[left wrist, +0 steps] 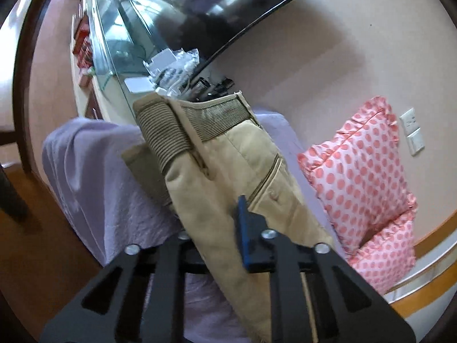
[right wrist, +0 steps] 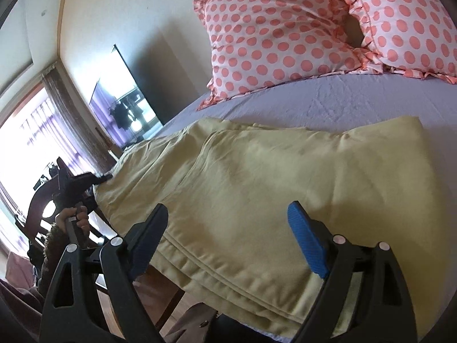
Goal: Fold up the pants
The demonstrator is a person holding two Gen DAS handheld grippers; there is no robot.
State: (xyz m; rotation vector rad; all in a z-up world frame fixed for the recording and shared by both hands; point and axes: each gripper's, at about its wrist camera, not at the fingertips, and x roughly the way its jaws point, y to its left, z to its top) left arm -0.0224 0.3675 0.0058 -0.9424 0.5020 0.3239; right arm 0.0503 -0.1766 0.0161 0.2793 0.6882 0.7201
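Note:
Tan pants point(right wrist: 242, 188) lie folded lengthwise on a lavender bed point(right wrist: 328, 103). In the left wrist view the waistband end point(left wrist: 205, 131) is lifted, its ribbed elastic curling over. My left gripper point(left wrist: 217, 234) is shut on the pants fabric near the back pocket; one blue pad point(left wrist: 247, 234) shows and the other is hidden by cloth. It also shows in the right wrist view point(right wrist: 97, 178) at the pants' left edge. My right gripper point(right wrist: 228, 240) is open, its fingers point(right wrist: 308, 245) spread over the hem end, touching nothing that I can see.
Two pink polka-dot pillows point(right wrist: 280, 28) lean at the bed's head against the wall. A dark TV point(left wrist: 228, 8) and a glass-topped shelf with clutter point(left wrist: 171, 68) stand beyond the bed. A wooden chair point(right wrist: 42, 208) and wood floor lie beside the bed edge.

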